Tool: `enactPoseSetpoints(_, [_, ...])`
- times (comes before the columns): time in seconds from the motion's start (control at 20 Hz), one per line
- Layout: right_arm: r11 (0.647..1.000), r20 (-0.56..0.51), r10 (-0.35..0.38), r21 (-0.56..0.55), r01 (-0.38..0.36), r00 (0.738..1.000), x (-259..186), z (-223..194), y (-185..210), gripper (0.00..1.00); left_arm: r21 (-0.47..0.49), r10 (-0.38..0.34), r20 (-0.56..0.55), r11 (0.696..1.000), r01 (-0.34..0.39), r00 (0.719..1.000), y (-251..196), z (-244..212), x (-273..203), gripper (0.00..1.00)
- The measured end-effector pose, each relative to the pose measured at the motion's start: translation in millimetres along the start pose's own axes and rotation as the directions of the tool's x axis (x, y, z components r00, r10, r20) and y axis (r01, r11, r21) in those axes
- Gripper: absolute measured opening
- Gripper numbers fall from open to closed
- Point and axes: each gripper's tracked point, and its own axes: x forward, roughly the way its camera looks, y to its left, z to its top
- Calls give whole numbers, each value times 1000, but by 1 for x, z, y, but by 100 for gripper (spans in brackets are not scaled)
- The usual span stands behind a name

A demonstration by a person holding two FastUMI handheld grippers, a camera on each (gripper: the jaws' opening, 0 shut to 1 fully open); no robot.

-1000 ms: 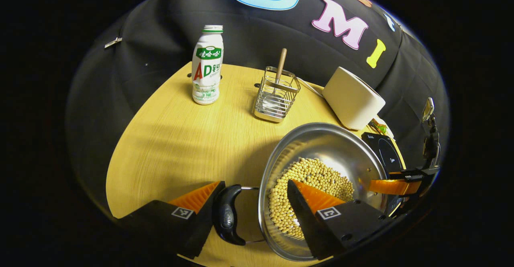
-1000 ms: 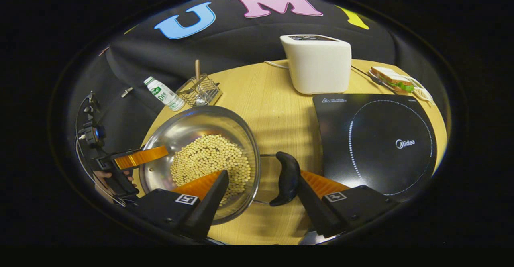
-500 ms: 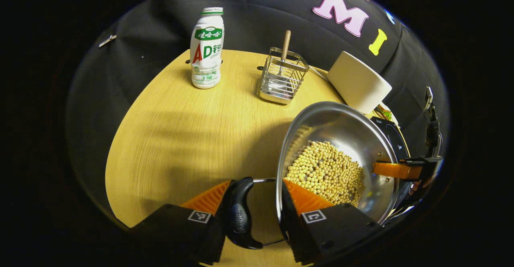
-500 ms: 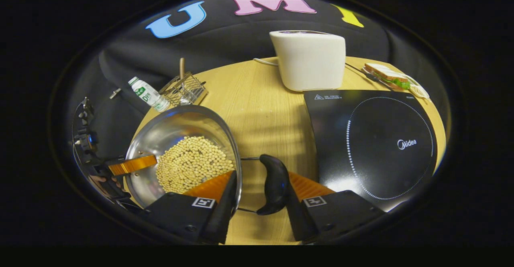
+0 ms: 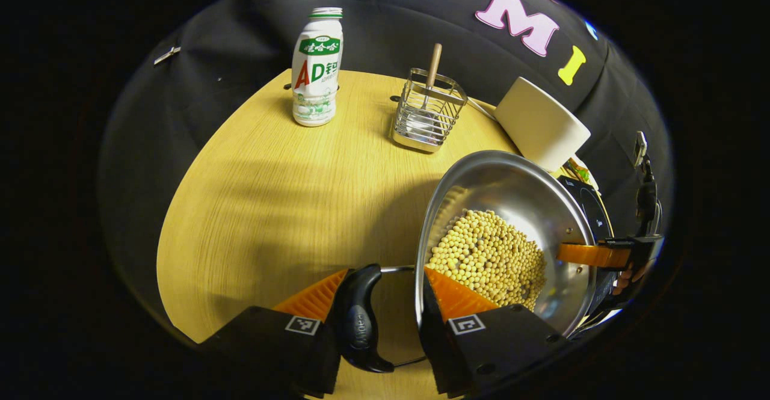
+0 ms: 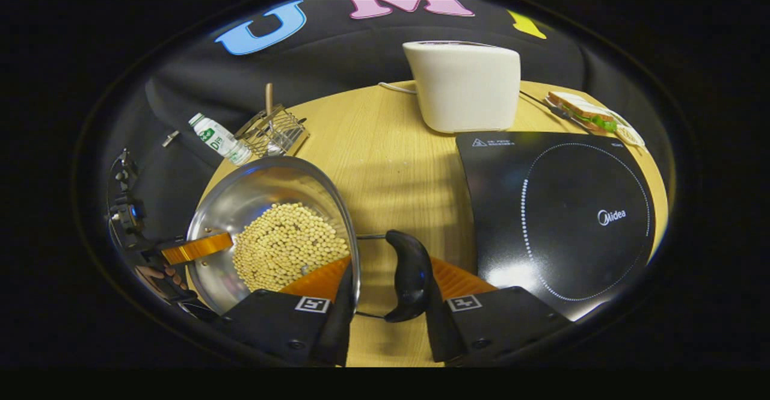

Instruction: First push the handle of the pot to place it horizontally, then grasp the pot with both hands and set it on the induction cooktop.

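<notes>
Biggest thing first: the round pale-wood table (image 5: 258,195) runs ahead of both your grippers, with the flat black induction cooktop (image 6: 559,207) just right of your right gripper (image 6: 388,289). The shiny steel pot of yellow soybeans (image 6: 271,231) sits between your two grippers, well short of that cooktop. Your left gripper (image 5: 379,292) has one finger on the pot's black curved handle (image 5: 358,322) and the other inside the rim, over the beans; the right one straddles the far handle (image 6: 409,276) the same way. Both look clamped, but real contact's hard to make out. The white toaster (image 6: 463,84) is straight ahead, partly cut off behind the pot from the left gripper view. Smaller stuff: wire cutlery basket (image 5: 428,111), white drink bottle (image 5: 316,66), a sandwich (image 6: 586,114) at the far edge.
</notes>
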Motion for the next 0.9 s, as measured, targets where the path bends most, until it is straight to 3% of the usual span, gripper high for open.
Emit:
enactPoseSetpoints(0.5, [1000,-11,-8,-15,8,1000,-29,2,-7,55,11,27,-5,1000,-27,1000,-19,1,-24,61])
enactPoseSetpoints(0.6, [1000,0,-2,-12,2,1000,-43,11,-11,51,22,33,6,999,-33,999,-30,10,-36,61])
enactPoseSetpoints(0.8, [1000,22,0,1,0,1000,-74,28,-34,55,52,30,18,998,-31,999,-68,25,-52,61])
enactPoseSetpoints(0.85, [1000,24,-1,4,1,1000,-81,31,-44,51,55,28,18,998,-29,999,-80,26,-53,61])
enactPoseSetpoints(0.9, [1000,25,-2,2,2,1000,-87,32,-55,55,59,26,16,998,-27,1000,-93,28,-54,61])
